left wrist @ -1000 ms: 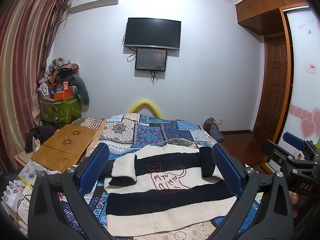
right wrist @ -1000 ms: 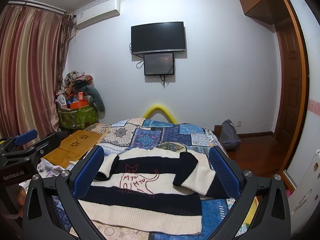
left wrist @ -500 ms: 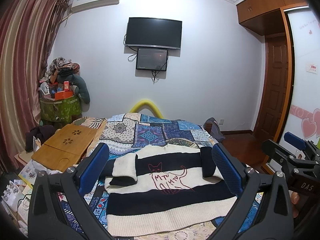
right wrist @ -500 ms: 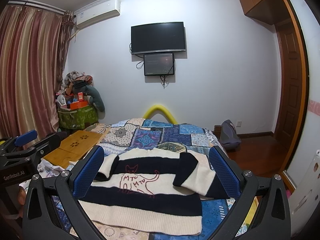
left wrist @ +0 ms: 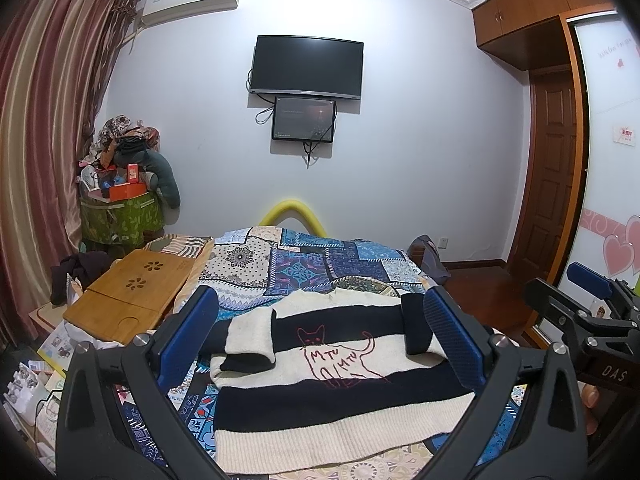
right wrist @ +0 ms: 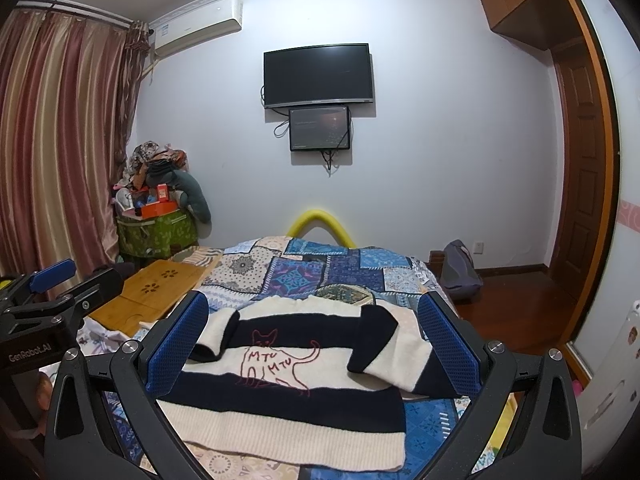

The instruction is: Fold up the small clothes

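Striped sweater (left wrist: 320, 364) lies flat on the bed (left wrist: 304, 264), cat motif up, both sleeves already crossed in over the chest. Left tool (left wrist: 320, 340) and right tool (right wrist: 312, 344) hover above the near hem, both released, pads spread wide, grasping nothing. Step in hand, as I judge it: sleeves done, body fold pending. Next calls for lowering to the hem corners, pinching, and carrying them toward the collar.
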Motion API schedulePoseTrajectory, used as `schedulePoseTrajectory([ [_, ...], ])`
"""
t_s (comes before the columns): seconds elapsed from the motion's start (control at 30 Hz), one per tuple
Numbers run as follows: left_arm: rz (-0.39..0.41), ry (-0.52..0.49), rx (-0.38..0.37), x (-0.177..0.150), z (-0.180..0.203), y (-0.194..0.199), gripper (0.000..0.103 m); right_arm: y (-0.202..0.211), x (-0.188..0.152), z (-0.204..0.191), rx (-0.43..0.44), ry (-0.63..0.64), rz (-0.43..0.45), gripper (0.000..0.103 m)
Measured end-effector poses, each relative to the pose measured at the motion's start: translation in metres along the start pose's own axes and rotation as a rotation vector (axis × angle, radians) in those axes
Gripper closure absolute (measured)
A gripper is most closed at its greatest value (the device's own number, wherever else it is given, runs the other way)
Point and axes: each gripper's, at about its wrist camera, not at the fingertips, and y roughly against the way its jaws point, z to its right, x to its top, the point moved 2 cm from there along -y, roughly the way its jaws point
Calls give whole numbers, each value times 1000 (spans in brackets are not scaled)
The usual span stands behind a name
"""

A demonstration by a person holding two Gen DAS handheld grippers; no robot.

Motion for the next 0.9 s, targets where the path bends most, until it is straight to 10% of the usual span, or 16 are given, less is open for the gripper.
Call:
schedulePoseTrajectory([
  [0.53,-52,-25,4,2,-15,-32,0,-31,1,-3,20,34,-29,0],
  [0.9,-213,-24,149,-5,-86,-125,0,-126,-8,18,31,105,-104,0],
])
